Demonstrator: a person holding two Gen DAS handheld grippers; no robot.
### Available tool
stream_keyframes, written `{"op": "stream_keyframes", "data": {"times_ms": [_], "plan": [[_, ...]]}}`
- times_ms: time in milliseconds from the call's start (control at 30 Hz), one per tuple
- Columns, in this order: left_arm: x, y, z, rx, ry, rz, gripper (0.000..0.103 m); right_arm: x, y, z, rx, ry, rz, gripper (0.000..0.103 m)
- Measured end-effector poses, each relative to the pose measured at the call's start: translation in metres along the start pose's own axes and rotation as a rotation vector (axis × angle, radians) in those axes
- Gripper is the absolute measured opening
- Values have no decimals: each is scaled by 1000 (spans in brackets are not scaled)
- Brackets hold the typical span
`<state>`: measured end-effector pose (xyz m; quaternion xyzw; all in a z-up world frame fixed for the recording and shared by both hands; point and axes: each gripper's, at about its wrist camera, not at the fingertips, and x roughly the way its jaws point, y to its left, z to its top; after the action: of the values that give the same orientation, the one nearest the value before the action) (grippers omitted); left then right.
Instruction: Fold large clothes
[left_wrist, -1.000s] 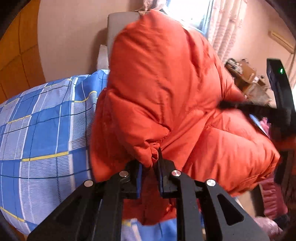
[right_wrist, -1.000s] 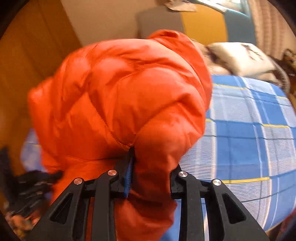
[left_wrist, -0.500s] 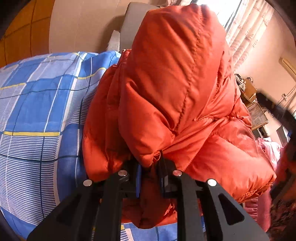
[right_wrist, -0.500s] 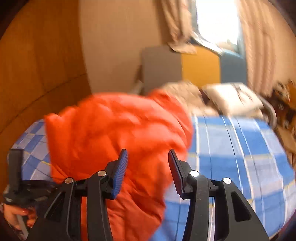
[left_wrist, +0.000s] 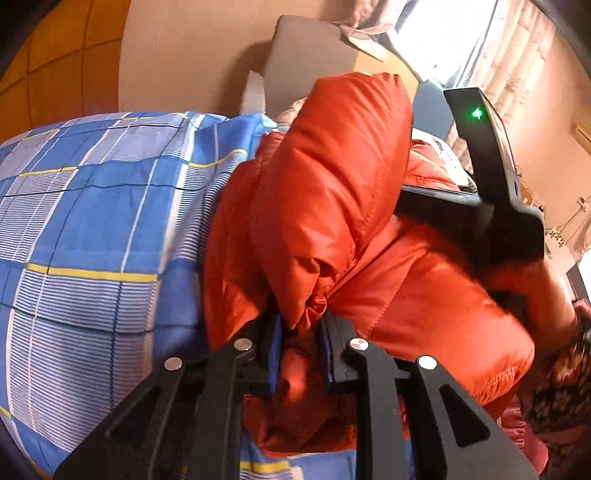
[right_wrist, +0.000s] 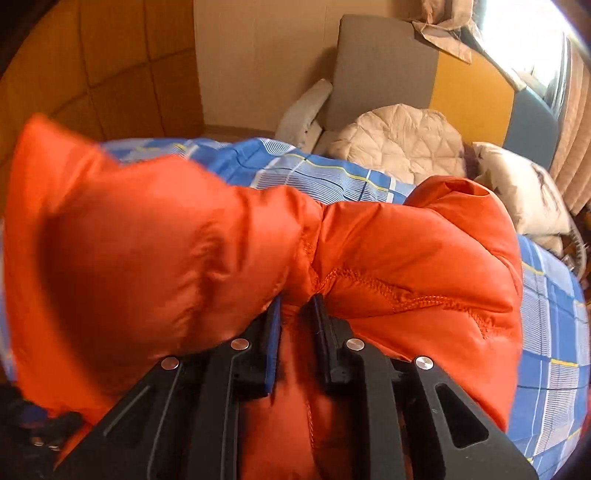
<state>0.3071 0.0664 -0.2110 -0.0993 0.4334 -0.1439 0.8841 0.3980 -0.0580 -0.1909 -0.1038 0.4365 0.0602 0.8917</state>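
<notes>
Pinching the orange puffer jacket (left_wrist: 332, 206), left claw (left_wrist: 301, 347) and right claw (right_wrist: 295, 325) hold folds above the bed (left_wrist: 92, 221).

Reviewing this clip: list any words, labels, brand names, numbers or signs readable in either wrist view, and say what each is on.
None: no readable text in either view.
Orange puffer jacket: no visible label or logo.
Blue checked bedsheet: pattern only.
Right gripper, seen in the left wrist view as a black device: only a green light, no lettering.
Pale pillow: dark marks, too blurred to read.
</notes>
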Motion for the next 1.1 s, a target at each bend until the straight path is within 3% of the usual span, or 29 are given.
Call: {"op": "stream_keyframes", "data": {"times_ms": [100, 233, 300, 433, 567, 633, 700, 767, 867, 933, 1000, 1100], "plan": [[7, 6, 1, -9, 33, -14, 18, -16, -12, -4, 34, -45, 26, 18], [7, 10, -1, -29, 28, -19, 18, -73, -28, -19, 125, -181, 96, 18], [5, 10, -2, -34, 19, -20, 18, -86, -21, -16, 98, -220, 151, 18], [4, 12, -3, -42, 19, -20, 19, -86, 21, 19, -5, -212, 282, 18], [7, 18, -1, -45, 14, -23, 23, -16, 50, 31, -57, -36, 154, 18], [6, 22, 3, -45, -19, -11, 25, 0, 61, 23, -109, -53, 36, 14], [13, 27, 9, -54, 10, -6, 25, 1, 74, 18, -161, -101, -40, 14], [18, 29, 9, -52, 35, -24, 24, -12, 60, 14, -102, -113, 27, 15], [16, 29, 7, -52, 30, -24, 24, -65, 17, -4, 109, -199, 226, 17], [12, 31, 7, -84, 15, -43, 24, -116, -8, -36, 182, -317, 180, 40], [3, 33, 6, -101, -12, -56, 24, -143, -25, -62, 201, -387, 130, 50], [-14, 29, 3, -75, -68, -14, 34, -150, -38, -98, 248, -331, 76, 50]]}}
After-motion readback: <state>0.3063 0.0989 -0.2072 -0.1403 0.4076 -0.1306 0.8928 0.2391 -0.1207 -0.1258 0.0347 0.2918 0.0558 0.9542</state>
